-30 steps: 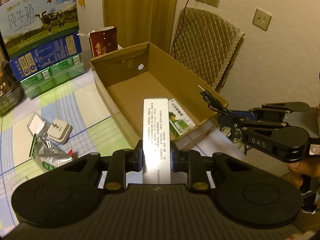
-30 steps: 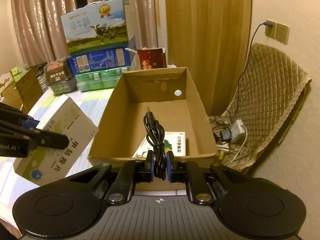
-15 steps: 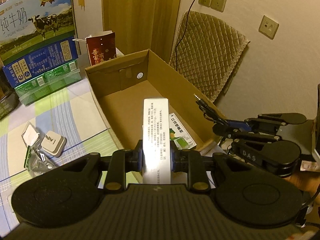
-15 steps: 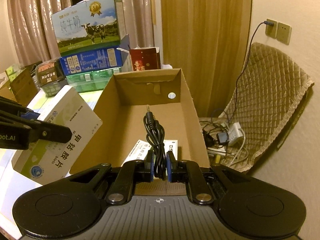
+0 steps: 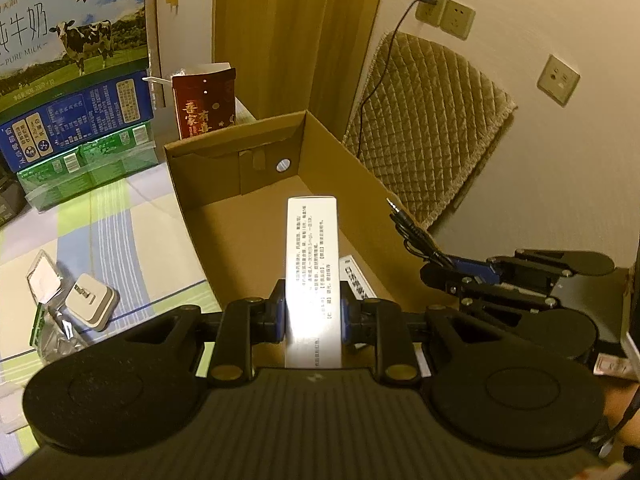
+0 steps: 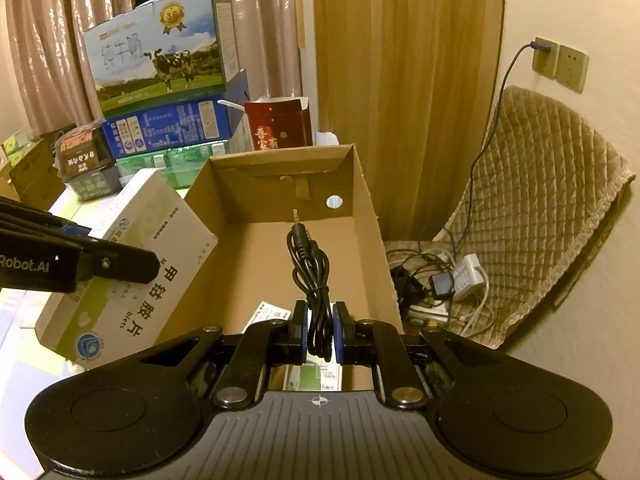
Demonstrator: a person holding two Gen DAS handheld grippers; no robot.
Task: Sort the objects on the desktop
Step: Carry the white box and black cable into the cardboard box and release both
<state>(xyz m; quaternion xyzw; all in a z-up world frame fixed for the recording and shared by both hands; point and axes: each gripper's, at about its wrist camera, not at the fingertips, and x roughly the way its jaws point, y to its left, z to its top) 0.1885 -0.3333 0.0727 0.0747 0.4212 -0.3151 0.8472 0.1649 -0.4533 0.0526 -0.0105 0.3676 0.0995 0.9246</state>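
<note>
My left gripper (image 5: 313, 316) is shut on a white medicine box (image 5: 312, 264), held over the near end of the open cardboard box (image 5: 224, 148). In the right wrist view the same medicine box (image 6: 132, 268) hangs at the cardboard box's (image 6: 280, 160) left wall, with the left gripper (image 6: 120, 268) clamped on it. My right gripper (image 6: 320, 332) is shut on a coiled black audio cable (image 6: 312, 264), its plug pointing forward above the box floor. In the left wrist view the right gripper (image 5: 440, 268) and the cable (image 5: 412, 232) sit over the box's right wall. A green-and-white carton (image 6: 316, 372) lies inside.
Stacked milk cartons (image 5: 68, 76) and a red box (image 5: 204, 104) stand behind the cardboard box. A white charger (image 5: 90, 300) and a foil packet (image 5: 44, 284) lie on the checked cloth (image 5: 120, 232) to the left. A quilted chair (image 6: 552, 208) and a power strip (image 6: 468, 276) sit to the right.
Both grippers have moved forward and over the cardboard box, each still holding its item. The cable and the medicine box are now further inside above the box.
</note>
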